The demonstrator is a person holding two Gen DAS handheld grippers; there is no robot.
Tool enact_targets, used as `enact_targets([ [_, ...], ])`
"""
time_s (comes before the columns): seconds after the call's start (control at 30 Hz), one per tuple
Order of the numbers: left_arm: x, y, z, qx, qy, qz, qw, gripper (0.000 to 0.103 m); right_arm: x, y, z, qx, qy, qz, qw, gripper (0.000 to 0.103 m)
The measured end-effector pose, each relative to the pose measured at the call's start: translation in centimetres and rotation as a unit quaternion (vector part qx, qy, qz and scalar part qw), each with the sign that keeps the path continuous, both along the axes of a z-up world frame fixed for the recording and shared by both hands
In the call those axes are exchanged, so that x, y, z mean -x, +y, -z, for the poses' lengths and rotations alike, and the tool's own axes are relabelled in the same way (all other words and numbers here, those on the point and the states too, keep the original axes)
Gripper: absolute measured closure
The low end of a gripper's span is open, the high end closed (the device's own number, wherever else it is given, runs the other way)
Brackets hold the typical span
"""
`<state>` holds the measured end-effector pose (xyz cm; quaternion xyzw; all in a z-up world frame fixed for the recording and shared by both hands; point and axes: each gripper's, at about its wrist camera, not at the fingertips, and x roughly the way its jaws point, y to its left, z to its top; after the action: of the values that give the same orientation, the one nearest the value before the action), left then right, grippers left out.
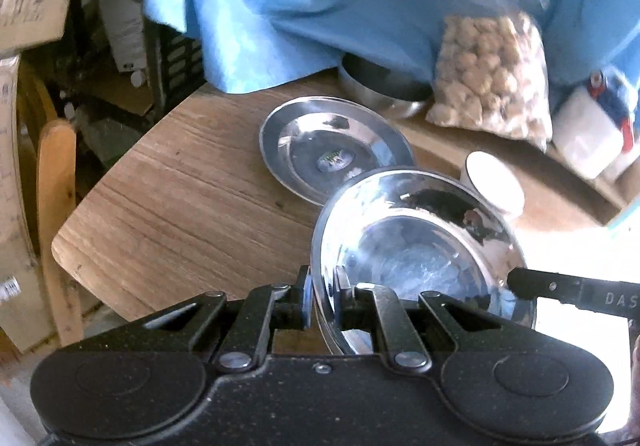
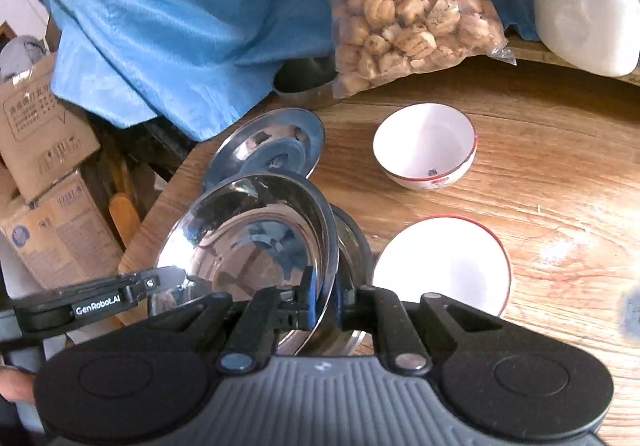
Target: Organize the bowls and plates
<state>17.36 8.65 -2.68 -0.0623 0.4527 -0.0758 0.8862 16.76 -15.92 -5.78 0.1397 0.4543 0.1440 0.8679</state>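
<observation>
Both grippers are pinched onto the same shiny steel bowl (image 1: 416,246), held tilted up off the wooden table (image 1: 180,205); left gripper (image 1: 323,296) has its jaws clamped on the near rim, and the right gripper (image 2: 325,300) bites the opposite edge of that rim, jaws nearly together with just the thin metal between; a steel plate (image 2: 272,149) sits flat on the table just behind the bowl; two white bowls with red rims, far one (image 2: 426,145) and near one (image 2: 444,266), sit off to the right; bag of snacks (image 2: 408,5) and blue cloth (image 2: 180,25) at the back
</observation>
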Motion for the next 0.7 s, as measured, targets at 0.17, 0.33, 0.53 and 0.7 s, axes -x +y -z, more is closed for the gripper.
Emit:
enact_targets([
  [0.17,0.2,-1.1,0.5,-0.016,0.011,-0.006,0.9998,0.092,0.0,-0.5,0.5,0.003,0.004,-0.008,1.0,0.092],
  [0.33,0.1,-2.2,1.1,-0.037,0.01,0.001,0.9993,0.088,-0.1,-0.7,1.0,0.018,-0.001,-0.025,1.0,0.091],
  [0.53,-0.1,-2.7,1.3,-0.057,0.012,0.002,0.9983,0.088,0.2,-0.2,0.8,0.045,-0.013,-0.053,0.998,0.089],
  [0.7,-0.2,-2.6,1.6,-0.055,0.022,-0.003,0.9982,0.087,0.1,0.5,0.7,0.06,-0.013,-0.072,0.996,0.085],
])
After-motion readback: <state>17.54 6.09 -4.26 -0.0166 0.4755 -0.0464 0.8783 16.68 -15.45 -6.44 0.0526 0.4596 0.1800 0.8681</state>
